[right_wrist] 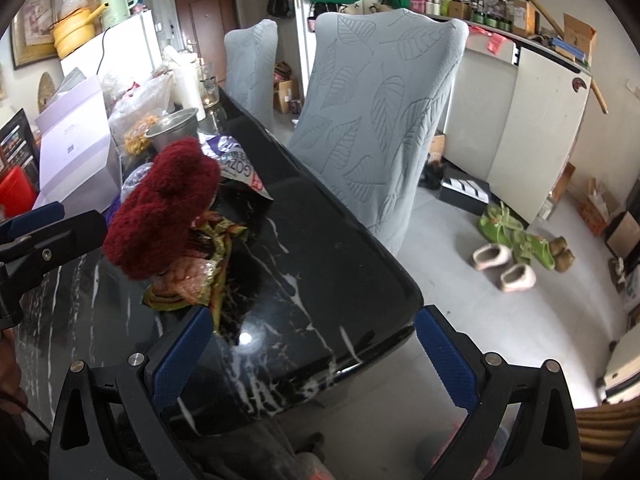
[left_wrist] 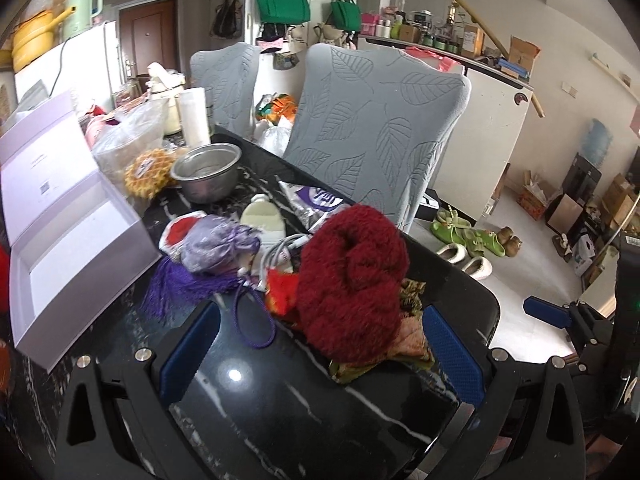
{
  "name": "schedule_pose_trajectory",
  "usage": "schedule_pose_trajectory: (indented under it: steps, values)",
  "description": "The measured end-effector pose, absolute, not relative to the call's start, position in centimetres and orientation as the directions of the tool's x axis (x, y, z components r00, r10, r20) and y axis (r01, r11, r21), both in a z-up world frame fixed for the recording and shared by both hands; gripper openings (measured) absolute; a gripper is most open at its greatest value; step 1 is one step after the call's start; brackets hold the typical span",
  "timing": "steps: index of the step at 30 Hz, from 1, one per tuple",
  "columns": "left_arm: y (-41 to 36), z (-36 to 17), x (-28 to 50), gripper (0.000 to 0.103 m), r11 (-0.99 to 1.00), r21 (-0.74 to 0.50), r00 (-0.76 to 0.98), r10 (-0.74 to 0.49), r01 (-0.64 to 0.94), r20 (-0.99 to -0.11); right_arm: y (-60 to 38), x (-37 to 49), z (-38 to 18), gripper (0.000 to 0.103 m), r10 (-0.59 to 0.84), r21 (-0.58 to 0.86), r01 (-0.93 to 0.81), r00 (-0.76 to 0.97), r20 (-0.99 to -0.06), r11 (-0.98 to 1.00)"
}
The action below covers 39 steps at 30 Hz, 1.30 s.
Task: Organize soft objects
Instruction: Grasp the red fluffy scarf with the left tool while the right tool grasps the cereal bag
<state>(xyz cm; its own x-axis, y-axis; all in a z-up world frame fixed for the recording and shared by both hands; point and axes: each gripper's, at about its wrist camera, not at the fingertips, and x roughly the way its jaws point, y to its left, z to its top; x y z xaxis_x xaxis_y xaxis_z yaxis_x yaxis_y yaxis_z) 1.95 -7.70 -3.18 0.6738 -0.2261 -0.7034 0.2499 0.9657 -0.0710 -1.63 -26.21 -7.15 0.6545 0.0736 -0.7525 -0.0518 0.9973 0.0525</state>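
Note:
A dark red fuzzy knit bundle (left_wrist: 354,276) lies on the black marble table (left_wrist: 260,404) on top of a green-orange patterned cloth (left_wrist: 408,344). My left gripper (left_wrist: 320,356) is open, its blue pads either side of the bundle's near edge, not touching it. A purple satin pouch (left_wrist: 218,248) with a tassel and cord lies left of the bundle. An open white box (left_wrist: 68,248) stands at the left. In the right wrist view the bundle (right_wrist: 164,216) and cloth (right_wrist: 192,284) lie ahead left. My right gripper (right_wrist: 312,356) is open and empty over the table corner.
A metal bowl (left_wrist: 208,176), a yellow waffle-like item (left_wrist: 146,174), plastic bags and a silver-purple packet (left_wrist: 316,204) crowd the far table. Two grey leaf-pattern chairs (left_wrist: 376,132) stand at the table's right side. Shoes (right_wrist: 516,252) lie on the floor.

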Motion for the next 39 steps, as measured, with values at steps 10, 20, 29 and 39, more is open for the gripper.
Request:
schedule_pose_trajectory:
  steps: [10, 20, 29, 39]
  values:
    - [-9.7, -4.6, 6.2, 0.102, 0.937, -0.118, 0.606, -0.305, 0.328, -0.734, -27.9, 0.5, -7.9, 0.103, 0.060, 0.062, -0.019, 0.641, -0.765, 0.998]
    - [-11.3, -6.7, 7.3, 0.063, 0.915, -0.137, 0.537, -0.339, 0.380, -0.772, -28.1, 1.4, -8.0, 0.103, 0.045, 0.065, 0.009, 0.625, -0.780, 0.998]
    - [-9.7, -4.8, 5.0, 0.044, 0.915, -0.138, 0.582, -0.353, 0.380, -0.733, -27.2, 0.8, -7.6, 0.103, 0.068, 0.076, -0.014, 0.641, -0.765, 0.997]
    - [-4.0, -3.3, 0.8, 0.044, 0.969, -0.135, 0.670, -0.242, 0.208, -0.702, -23.8, 0.5, -8.2, 0.103, 0.187, 0.153, -0.109, 0.634, -0.750, 0.982]
